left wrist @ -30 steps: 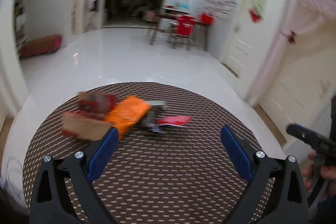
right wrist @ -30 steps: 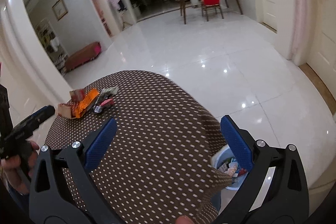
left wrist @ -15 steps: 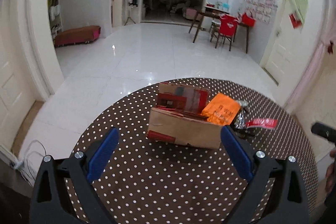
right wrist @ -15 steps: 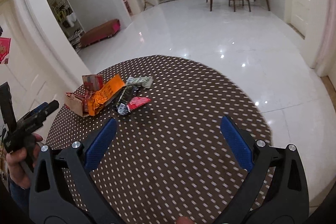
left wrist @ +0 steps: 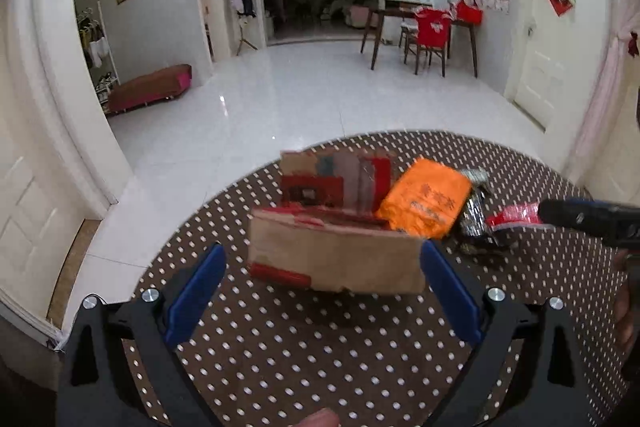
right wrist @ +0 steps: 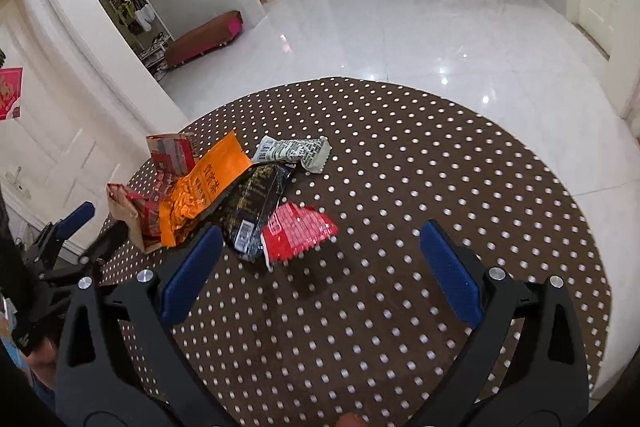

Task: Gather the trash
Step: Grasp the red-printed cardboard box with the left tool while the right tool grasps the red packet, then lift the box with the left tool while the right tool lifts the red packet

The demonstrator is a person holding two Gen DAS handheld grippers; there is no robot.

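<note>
**Both grippers spread wide over the trash pile on the round table**

A heap of rubbish sits on the dotted brown tablecloth [right wrist: 400, 187], toward its left side. The torn cardboard box [left wrist: 336, 255] is at the cloth's left edge, with the orange packet [right wrist: 208, 187] leaning on it. Beside that lies the black wrapper [right wrist: 256, 207], then the red wrapper [right wrist: 298, 233], and the pale barcode wrapper [right wrist: 294, 151] lies farther in on the cloth. The left gripper [left wrist: 322, 267] is released, its blue pads [left wrist: 196, 291] wide apart on either side of the box, not touching it. The right gripper [right wrist: 320, 259] is likewise spread, empty, above the cloth just in front of the red wrapper.
</note>
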